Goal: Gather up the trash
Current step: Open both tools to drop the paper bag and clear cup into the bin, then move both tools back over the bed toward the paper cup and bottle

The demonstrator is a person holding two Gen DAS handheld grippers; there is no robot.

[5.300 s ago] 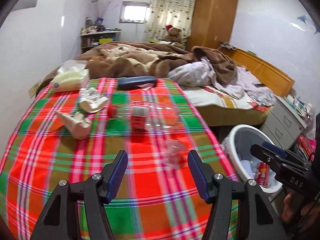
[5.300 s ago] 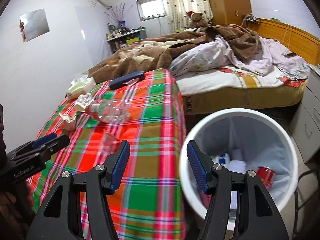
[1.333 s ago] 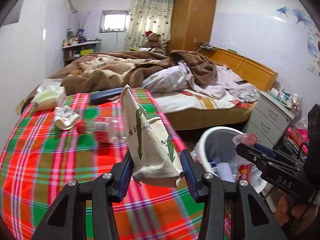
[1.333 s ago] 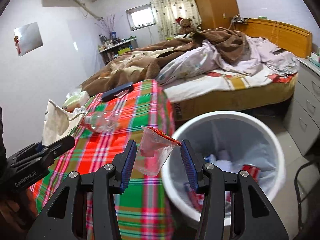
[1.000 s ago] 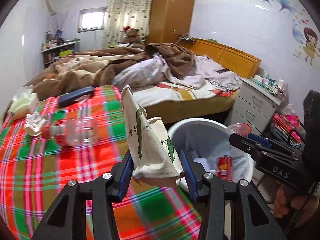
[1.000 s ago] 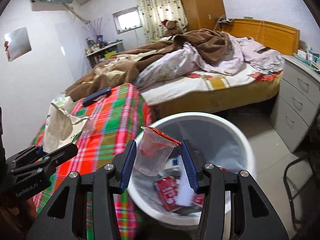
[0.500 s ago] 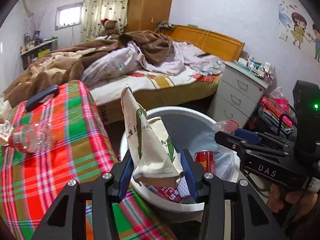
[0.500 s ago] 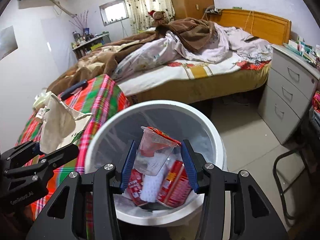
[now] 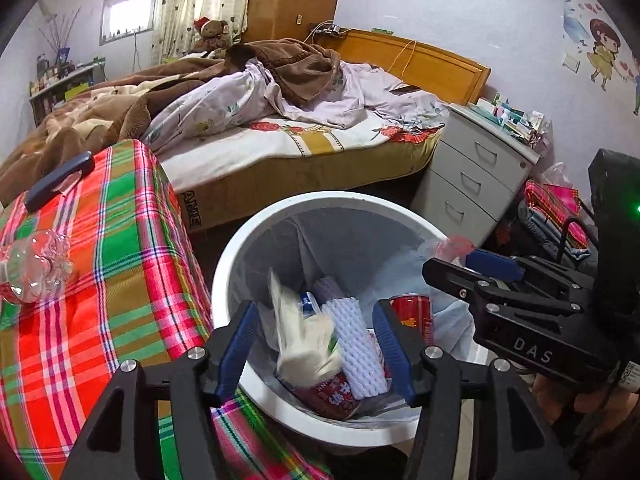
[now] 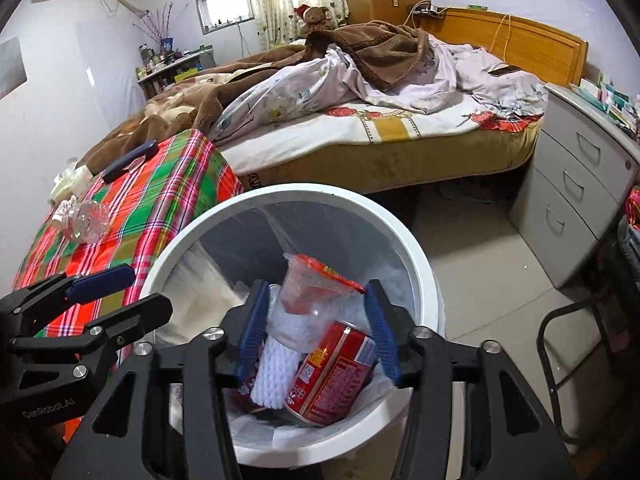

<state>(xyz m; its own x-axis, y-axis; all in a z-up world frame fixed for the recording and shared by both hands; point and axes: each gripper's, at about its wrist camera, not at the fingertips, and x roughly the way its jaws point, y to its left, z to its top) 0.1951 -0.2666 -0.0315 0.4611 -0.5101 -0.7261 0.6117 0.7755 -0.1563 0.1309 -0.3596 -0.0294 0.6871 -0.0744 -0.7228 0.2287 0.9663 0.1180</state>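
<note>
A white trash bin stands beside the plaid table, and both grippers hang over it. My left gripper has its jaws opening. The cream paper bag is blurred and falls between them into the bin, clear of the pads. The bag shows as a pale shape in the right wrist view. My right gripper is opening too, and the clear plastic cup with a red lid sits loose between its fingers above the bin. A red can and a white foam sleeve lie inside.
The plaid-covered table at the left holds a clear plastic bottle and a dark blue case. A bed stands behind the bin, grey drawers to the right, and a black chair frame beside the bin.
Both grippers came from the table side to above the bin and sank a little. Their jaws have widened. The paper bag has left the left jaws and drops into the bin.
</note>
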